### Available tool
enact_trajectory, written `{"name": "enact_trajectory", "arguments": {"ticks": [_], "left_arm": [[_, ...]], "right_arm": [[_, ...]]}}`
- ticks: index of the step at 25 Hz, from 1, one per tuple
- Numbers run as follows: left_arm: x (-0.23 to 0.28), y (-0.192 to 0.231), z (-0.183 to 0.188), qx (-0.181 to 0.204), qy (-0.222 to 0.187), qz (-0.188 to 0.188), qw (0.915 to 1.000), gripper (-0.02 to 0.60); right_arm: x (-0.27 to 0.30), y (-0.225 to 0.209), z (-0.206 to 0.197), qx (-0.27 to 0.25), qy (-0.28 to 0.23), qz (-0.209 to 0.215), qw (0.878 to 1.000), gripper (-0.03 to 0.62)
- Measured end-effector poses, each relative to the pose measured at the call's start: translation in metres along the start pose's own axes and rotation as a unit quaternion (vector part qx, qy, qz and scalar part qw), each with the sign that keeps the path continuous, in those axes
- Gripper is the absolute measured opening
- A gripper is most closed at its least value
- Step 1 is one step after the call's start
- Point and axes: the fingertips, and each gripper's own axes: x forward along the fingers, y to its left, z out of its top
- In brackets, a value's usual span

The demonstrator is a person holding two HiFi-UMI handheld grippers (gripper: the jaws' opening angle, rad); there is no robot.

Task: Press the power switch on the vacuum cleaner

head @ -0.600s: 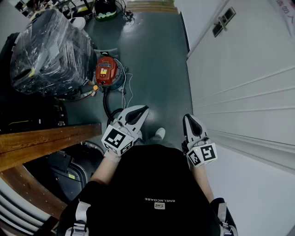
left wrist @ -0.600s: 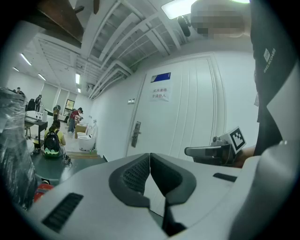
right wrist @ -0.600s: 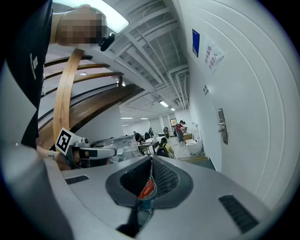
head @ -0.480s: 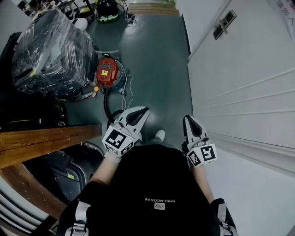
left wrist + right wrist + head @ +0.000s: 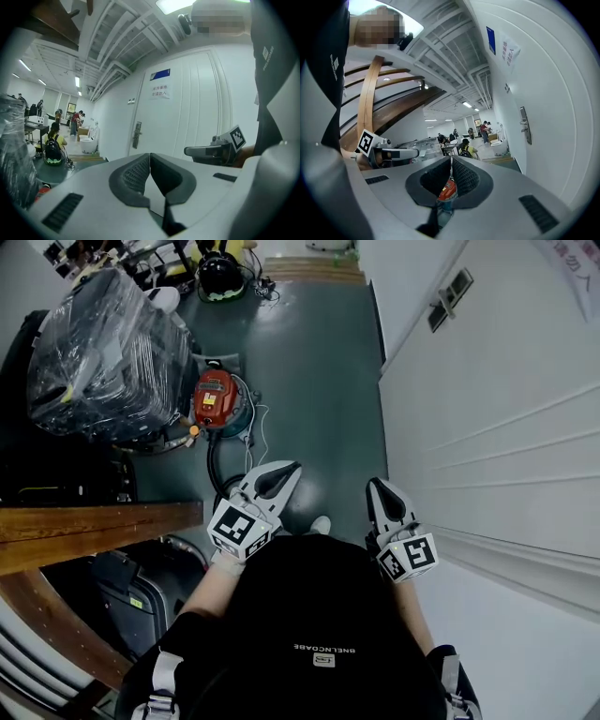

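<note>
Head view: the red vacuum cleaner (image 5: 215, 397) stands by the floor's (image 5: 319, 362) left edge, well ahead of both grippers.

Left gripper view: the left gripper (image 5: 150, 157) is pressed together, empty, and faces a white door (image 5: 187, 108).

Right gripper view: the right gripper (image 5: 451, 161) is likewise pressed together. Only here does the vacuum cleaner show, far off, through the gap below the tips.

Open floor (image 5: 319, 381) leads straight to the vacuum cleaner (image 5: 214, 397). A plastic-wrapped load (image 5: 98, 352) crowds its left side. The white door (image 5: 487, 409) bounds the right. A black hose (image 5: 212, 460) crosses the near floor.
</note>
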Motion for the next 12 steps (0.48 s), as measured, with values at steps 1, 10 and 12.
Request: {"name": "enact_trajectory", "arguments": {"ticks": [1, 10, 12], "left_arm": [[0.004, -0.003, 0.0, 0.001, 0.0, 0.001, 1.0, 0.015], [0.018, -0.006, -0.014, -0.017, 0.01, 0.037, 0.9991, 0.015], [0.024, 0.001, -0.016, -0.018, 0.014, 0.043, 0.9988, 0.015]], "right_arm": [[-0.001, -0.005, 0.0, 0.0, 0.001, 0.002, 1.0, 0.033], [0.001, -0.034, -0.005, 0.012, 0.018, 0.023, 1.0, 0.032], [0.009, -0.041, -0.005, 0.013, 0.02, 0.027, 0.999, 0.034]]}}
